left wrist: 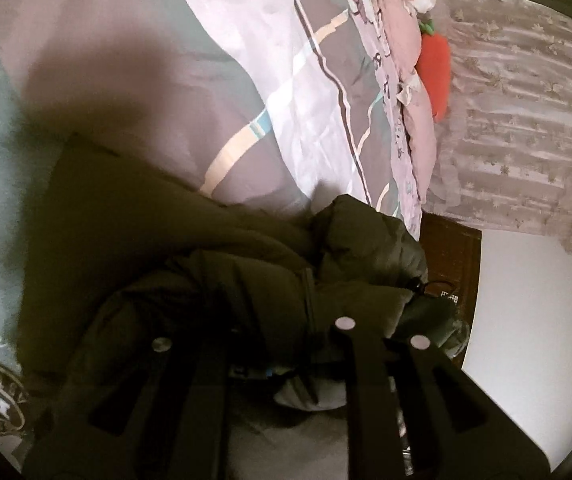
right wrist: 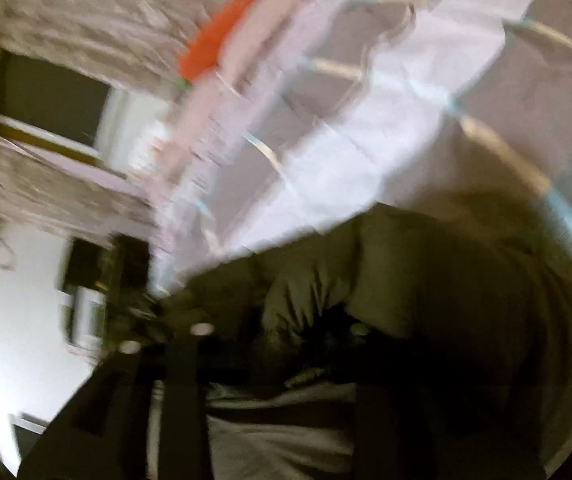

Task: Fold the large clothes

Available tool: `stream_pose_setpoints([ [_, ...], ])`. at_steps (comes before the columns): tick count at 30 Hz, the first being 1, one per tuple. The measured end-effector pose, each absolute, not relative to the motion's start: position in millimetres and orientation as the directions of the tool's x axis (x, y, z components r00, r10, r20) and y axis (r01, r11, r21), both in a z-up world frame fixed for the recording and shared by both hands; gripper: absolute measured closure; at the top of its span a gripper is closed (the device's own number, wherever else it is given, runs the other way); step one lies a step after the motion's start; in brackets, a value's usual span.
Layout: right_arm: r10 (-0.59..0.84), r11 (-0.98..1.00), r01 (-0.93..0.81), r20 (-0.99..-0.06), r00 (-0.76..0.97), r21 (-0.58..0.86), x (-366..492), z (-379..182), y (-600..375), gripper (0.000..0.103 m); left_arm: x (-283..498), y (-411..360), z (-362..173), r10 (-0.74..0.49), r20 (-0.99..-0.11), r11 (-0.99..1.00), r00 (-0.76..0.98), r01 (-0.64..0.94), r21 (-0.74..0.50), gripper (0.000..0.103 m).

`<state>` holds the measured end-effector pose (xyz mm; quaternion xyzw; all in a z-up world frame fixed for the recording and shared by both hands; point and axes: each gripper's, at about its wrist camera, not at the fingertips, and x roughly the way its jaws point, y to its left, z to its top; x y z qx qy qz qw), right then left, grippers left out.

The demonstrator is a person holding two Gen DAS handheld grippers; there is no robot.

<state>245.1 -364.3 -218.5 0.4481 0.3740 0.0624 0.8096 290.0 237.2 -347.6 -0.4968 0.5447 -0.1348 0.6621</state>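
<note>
Olive-green padded jacket (left wrist: 222,264) lies bunched on the bed (left wrist: 98,40), near the edge where the patterned bedspread meets a dark wooden nightstand (left wrist: 451,256). The left gripper (left wrist: 254,340) has its fingers spread wide, jacket fabric lying between them. The right gripper (right wrist: 282,332) also presses into the jacket (right wrist: 425,272), but blur hides whether it grips. A red plush toy (left wrist: 435,76) lies near the bed's far edge.

Dim indoor light; the right wrist view is smeared by motion blur, the left sharper, both bowed by fisheye edges.
</note>
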Motion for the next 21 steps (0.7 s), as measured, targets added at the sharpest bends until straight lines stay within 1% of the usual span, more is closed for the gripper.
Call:
stream_pose_setpoints([
  [1,0.445,0.579,0.203,-0.515,0.733,0.79,239.2,-203.4,-365.8,0.032,286.8,238.3,-343.7,-0.714,-0.59,0.478,0.377,-0.354,-0.804,0.088],
  [2,0.434,0.591,0.159,-0.478,0.764,0.791,231.2,-181.7,-369.2,0.016,284.8,238.8,-340.7,-0.707,-0.597,0.49,0.379,-0.347,-0.8,0.088],
  [3,0.372,0.637,0.156,-0.478,0.796,0.755,221.7,-161.3,-370.8,0.001,283.2,238.9,-339.3,-0.701,-0.604,0.499,0.378,-0.345,-0.795,0.087],
  [4,0.325,0.673,0.15,-0.473,0.819,0.724,214.3,-144.4,-370.5,0.001,280.6,240.3,-336.4,-0.693,-0.614,0.507,0.377,-0.351,-0.787,0.087],
  [5,0.295,0.715,0.114,-0.446,0.845,0.689,201.6,-120.2,-370.3,0.001,278.7,241.5,-334.0,-0.693,-0.613,0.503,0.38,-0.356,-0.788,0.087],
  [7,0.27,0.759,0.091,-0.439,0.857,0.644,184.4,-95.1,-364.2,0.001,274.1,249.5,-327.1,-0.696,-0.6,0.478,0.395,-0.369,-0.797,0.085],
  [8,0.273,0.802,0.068,-0.466,0.842,0.594,176.1,-84.6,-351.2,0.001,271.8,253.9,-321.5,-0.691,-0.599,0.475,0.403,-0.371,-0.798,0.084],
  [10,0.261,0.88,0.033,-0.54,0.8,0.474,170.9,-81.8,-320.0,0.001,268.2,260.0,-300.6,-0.675,-0.607,0.495,0.419,-0.353,-0.794,0.081],
  [12,0.193,0.958,-0.004,-0.631,0.751,0.288,169.4,-88.1,-273.8,0.001,262.3,263.7,-273.1,-0.643,-0.616,0.521,0.455,-0.329,-0.788,0.075],
  [13,0.172,0.974,-0.031,-0.65,0.74,0.223,169.4,-93.8,-254.8,0.001,255.9,266.7,-252.0,-0.604,-0.621,0.541,0.499,-0.314,-0.78,0.073],
  [14,0.158,0.984,-0.059,-0.669,0.726,0.169,168.8,-99.6,-236.8,0.001,249.5,268.7,-231.9,-0.564,-0.62,0.563,0.545,-0.296,-0.772,0.069],
  [15,0.158,0.987,-0.094,-0.692,0.705,0.129,169.0,-106.6,-216.8,0.001,243.5,269.2,-213.1,-0.524,-0.62,0.588,0.584,-0.279,-0.759,0.061],
  [16,0.162,0.987,-0.12,-0.708,0.688,0.109,169.3,-114.4,-202.8,0.001,233.0,268.9,-186.0,-0.441,-0.622,0.638,0.647,-0.261,-0.724,0.052],
  [17,0.167,0.985,-0.15,-0.722,0.671,0.089,169.3,-121.7,-186.2,0.001,222.3,267.7,-164.7,-0.351,-0.621,0.687,0.701,-0.257,-0.679,0.026],
  [18,0.174,0.982,-0.173,-0.728,0.663,0.077,168.0,-128.3,-177.6,0.001,205.5,263.4,-134.4,-0.21,-0.603,0.756,0.769,-0.263,-0.6,0.014],
  [19,0.179,0.978,-0.198,-0.734,0.655,0.062,167.3,-134.6,-167.1,0.001,197.2,258.3,-118.9,-0.155,-0.585,0.789,0.796,-0.257,-0.558,0.014],
  [20,0.183,0.975,-0.217,-0.743,0.643,0.052,168.1,-141.6,-158.6,0.001,191.8,249.2,-103.6,-0.14,-0.57,0.822,0.81,-0.227,-0.523,0.014],
  [21,0.188,0.973,-0.227,-0.749,0.635,0.052,169.6,-147.8,-153.7,0.001,189.6,240.1,-94.0,-0.171,-0.569,0.84,0.804,-0.184,-0.511,0.013],
])
